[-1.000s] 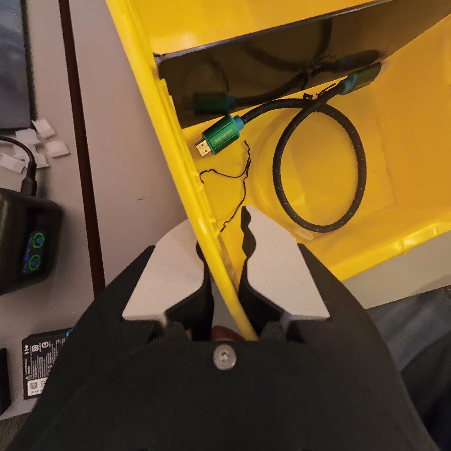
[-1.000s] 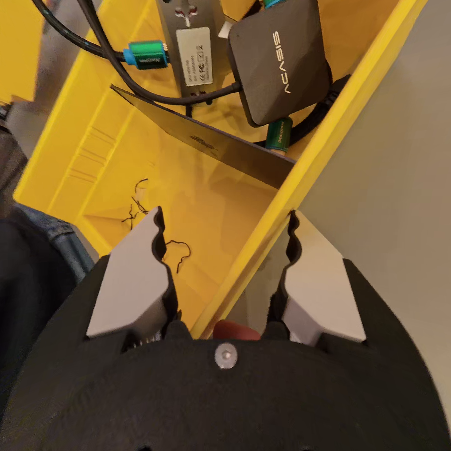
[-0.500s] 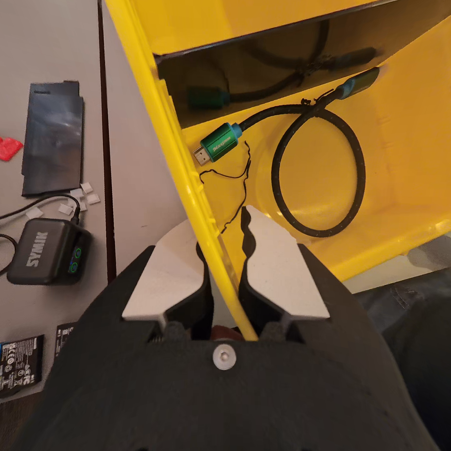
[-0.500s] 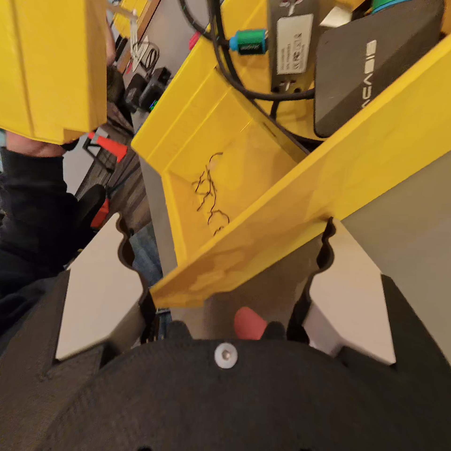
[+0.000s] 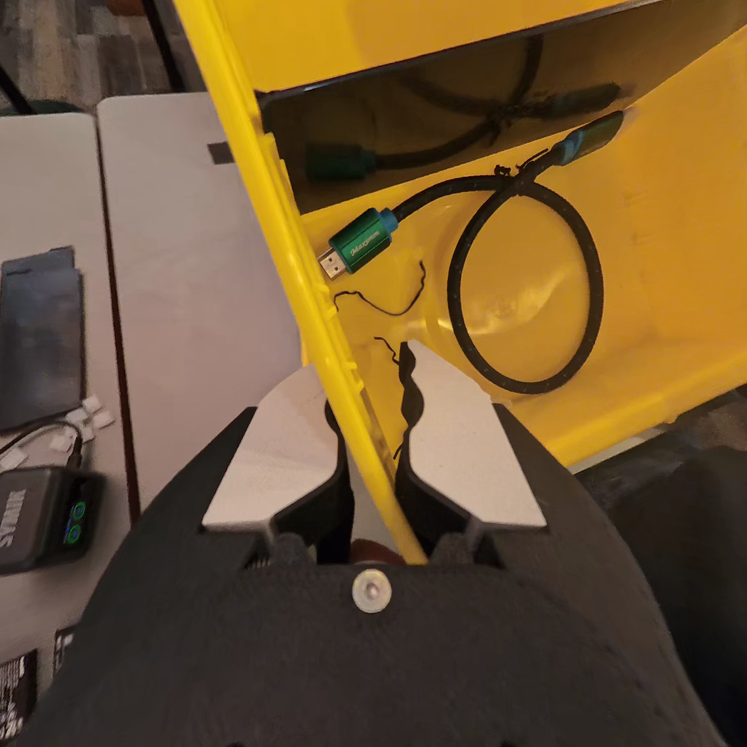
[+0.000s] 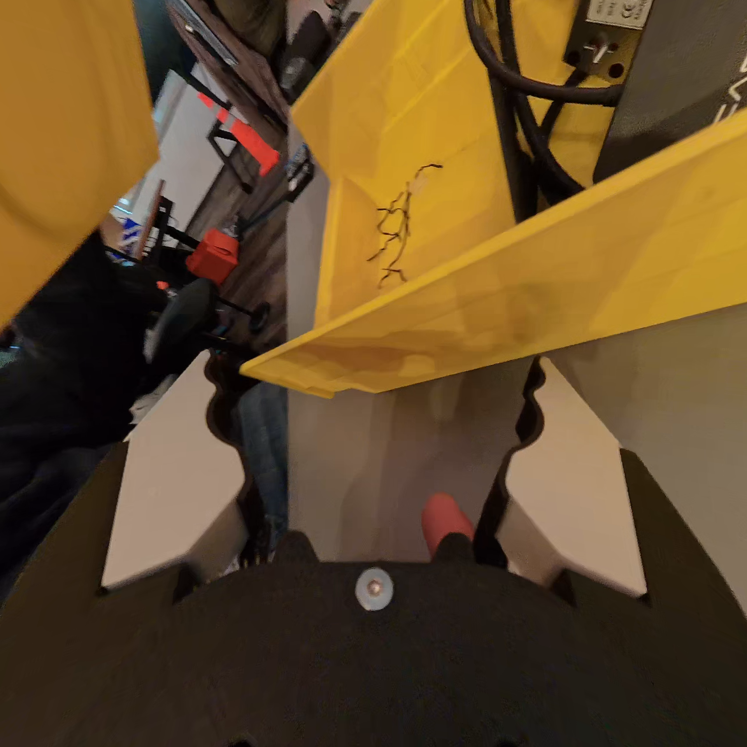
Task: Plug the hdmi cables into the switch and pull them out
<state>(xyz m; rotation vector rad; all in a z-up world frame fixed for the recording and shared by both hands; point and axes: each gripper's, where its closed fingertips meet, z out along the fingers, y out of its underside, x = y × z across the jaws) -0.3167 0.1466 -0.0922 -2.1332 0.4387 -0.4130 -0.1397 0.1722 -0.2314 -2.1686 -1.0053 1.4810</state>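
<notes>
Still preparing, by the look of it: left gripper [image 5: 366, 408] clamped on the yellow bin [image 5: 667, 250] wall, HDMI cable [image 5: 525, 283] coiled inside unplugged – right gripper [image 6: 372, 408] wide open, empty, beside a second bin [image 6: 525, 315] holding the switch [image 6: 679, 101] – next, probably grasping a green plug [image 5: 357, 246]; grey table [image 5: 194, 262], cluttered room beyond.

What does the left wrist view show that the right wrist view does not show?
Only the left wrist view shows the looped HDMI cable with its green plug, lying in a yellow bin whose wall the left gripper clamps, plus a black charger on the table. Only the right wrist view shows the open right gripper and thick black cables. Both show yellow bins holding thin black wire ties.
</notes>
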